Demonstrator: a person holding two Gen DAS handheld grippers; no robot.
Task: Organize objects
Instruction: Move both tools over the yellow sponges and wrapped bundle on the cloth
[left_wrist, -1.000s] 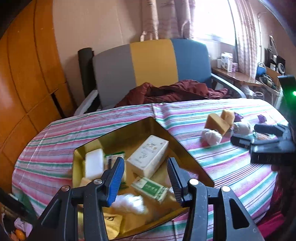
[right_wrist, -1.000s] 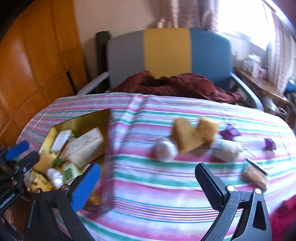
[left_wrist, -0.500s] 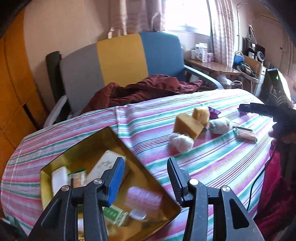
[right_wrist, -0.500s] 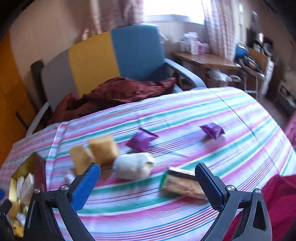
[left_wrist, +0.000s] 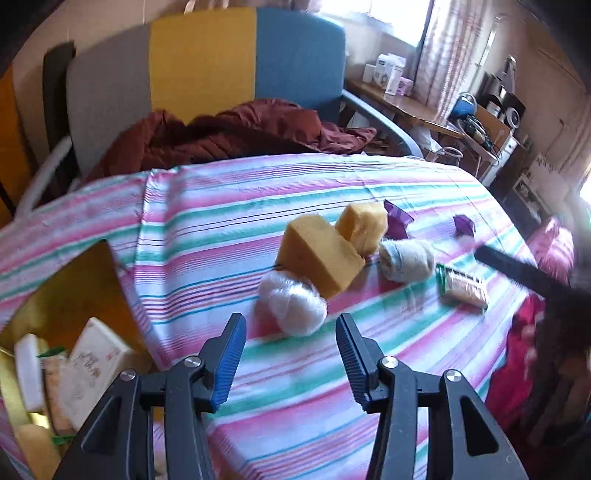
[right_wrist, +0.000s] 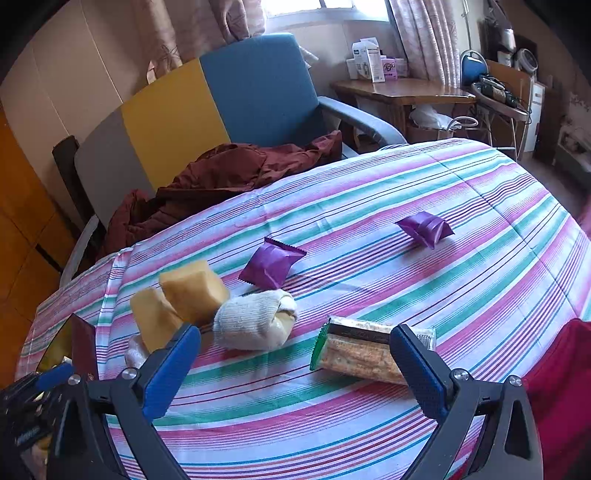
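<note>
My left gripper (left_wrist: 291, 350) is open and empty, just short of a white fluffy ball (left_wrist: 293, 304) on the striped tablecloth. Two yellow sponges (left_wrist: 319, 256) (left_wrist: 364, 225), a rolled white sock (left_wrist: 406, 260), a cracker packet (left_wrist: 461, 286) and two purple sachets (left_wrist: 397, 219) (left_wrist: 463, 225) lie beyond. The gold tin (left_wrist: 66, 291) with boxes inside sits at the left. My right gripper (right_wrist: 295, 365) is open and empty, near the cracker packet (right_wrist: 364, 354) and the sock (right_wrist: 255, 325). The sponges (right_wrist: 192, 291) and the purple sachets (right_wrist: 271, 264) (right_wrist: 424, 229) also show there.
A grey, yellow and blue armchair (left_wrist: 207, 62) with a maroon garment (left_wrist: 229, 133) stands behind the table. A wooden side table (right_wrist: 402, 92) with boxes is at the back right. A wooden cabinet (right_wrist: 22, 206) is at the left. The table edge curves near right.
My left gripper has swung right, away from the gold tin toward the white ball and sponges. My right gripper has moved right and closer to the cracker packet and sock. Both stay open.
</note>
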